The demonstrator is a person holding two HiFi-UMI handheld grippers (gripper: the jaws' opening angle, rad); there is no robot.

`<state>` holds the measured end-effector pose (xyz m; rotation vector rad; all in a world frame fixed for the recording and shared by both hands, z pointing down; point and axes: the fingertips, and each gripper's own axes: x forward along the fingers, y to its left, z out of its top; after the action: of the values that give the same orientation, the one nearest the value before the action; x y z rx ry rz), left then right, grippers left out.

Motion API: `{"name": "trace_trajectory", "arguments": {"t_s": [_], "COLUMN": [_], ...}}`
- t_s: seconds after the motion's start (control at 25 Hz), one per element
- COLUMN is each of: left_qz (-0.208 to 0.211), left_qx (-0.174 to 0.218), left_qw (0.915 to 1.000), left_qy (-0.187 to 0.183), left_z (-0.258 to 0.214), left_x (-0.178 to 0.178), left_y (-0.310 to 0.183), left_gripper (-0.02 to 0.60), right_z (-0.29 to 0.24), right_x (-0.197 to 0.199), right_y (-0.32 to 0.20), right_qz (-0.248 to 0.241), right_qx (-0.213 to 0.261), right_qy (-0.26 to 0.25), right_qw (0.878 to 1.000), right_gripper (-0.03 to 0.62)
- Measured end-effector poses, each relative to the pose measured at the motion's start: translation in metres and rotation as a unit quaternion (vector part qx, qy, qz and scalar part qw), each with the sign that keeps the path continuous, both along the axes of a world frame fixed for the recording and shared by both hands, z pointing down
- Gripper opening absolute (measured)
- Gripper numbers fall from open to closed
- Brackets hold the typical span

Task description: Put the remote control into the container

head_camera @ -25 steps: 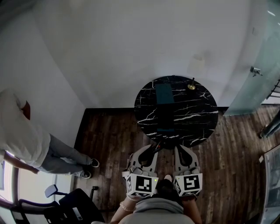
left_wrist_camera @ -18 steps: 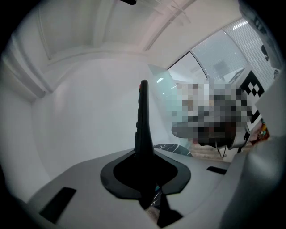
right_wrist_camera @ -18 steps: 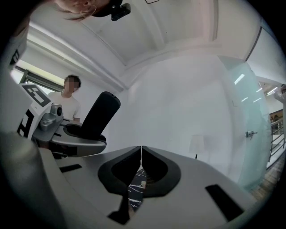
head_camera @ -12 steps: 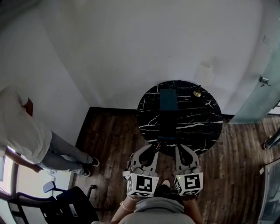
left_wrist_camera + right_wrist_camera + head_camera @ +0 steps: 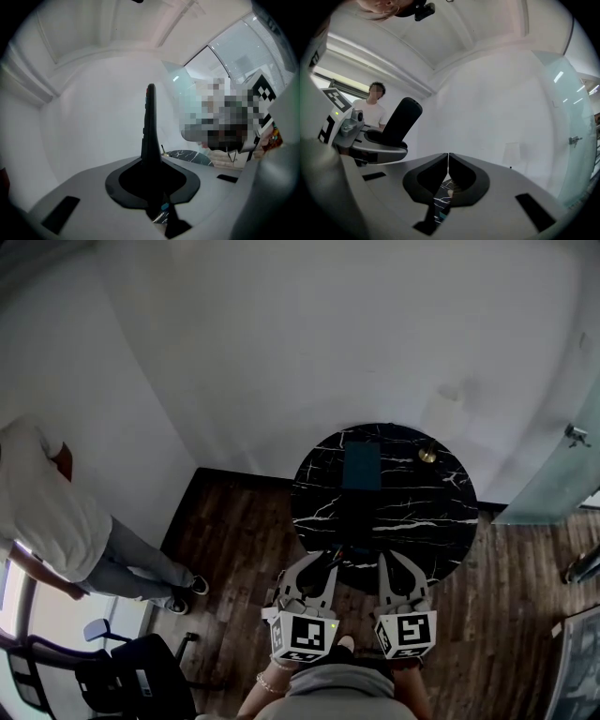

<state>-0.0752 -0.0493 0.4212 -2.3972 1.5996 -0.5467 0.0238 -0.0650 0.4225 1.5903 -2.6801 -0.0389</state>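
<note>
A slim black remote control (image 5: 150, 126) stands up from between the jaws of my left gripper (image 5: 152, 164), which is shut on its lower end. In the right gripper view the remote (image 5: 401, 122) juts up and to the right from the left gripper (image 5: 379, 143). My right gripper (image 5: 448, 161) is shut with nothing in it. In the head view both the left gripper (image 5: 322, 565) and the right gripper (image 5: 389, 565) sit side by side at the near edge of a round black marble table (image 5: 422, 512). A dark teal rectangular container (image 5: 361, 465) lies on the table's far half.
A small gold object (image 5: 427, 456) stands at the back right of the table. A person in a white shirt (image 5: 56, 521) stands at the left, near an office chair (image 5: 112, 681). A glass partition (image 5: 562, 474) runs along the right. The floor is dark wood.
The table has drawn nearer to both grippers in the head view, so their tips now overlap its near edge. The left gripper's hold on the remote is unchanged.
</note>
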Motion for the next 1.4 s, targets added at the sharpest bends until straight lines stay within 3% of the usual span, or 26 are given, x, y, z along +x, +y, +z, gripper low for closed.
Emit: {"name": "trace_trajectory", "arguments": {"t_s": [0.56,1.08,1.4], "left_qz": [-0.006,0.054,0.08], "left_qx": [-0.012,-0.009,-0.037], "left_qw": [0.9999,0.9985,0.9961], "left_qy": [0.001,-0.004,-0.006], "left_z": [0.011,0.01,0.03], "left_x": [0.01,0.025,0.02], "left_y": [-0.03,-0.116,-0.169], "left_gripper": [0.067,0.067,0.067], "right_z": [0.009,0.008,0.018], "right_x": [0.023,0.027,0.025], "right_y": [-0.025,-0.101,-0.147], "right_qz": [0.008,0.053,0.079], "right_qx": [-0.009,-0.008,-0.021], "right_qy": [-0.006,-0.008,-0.005], "right_qw": [1.0,0.999,0.997], "right_gripper": [0.014,0.013,0.013]}}
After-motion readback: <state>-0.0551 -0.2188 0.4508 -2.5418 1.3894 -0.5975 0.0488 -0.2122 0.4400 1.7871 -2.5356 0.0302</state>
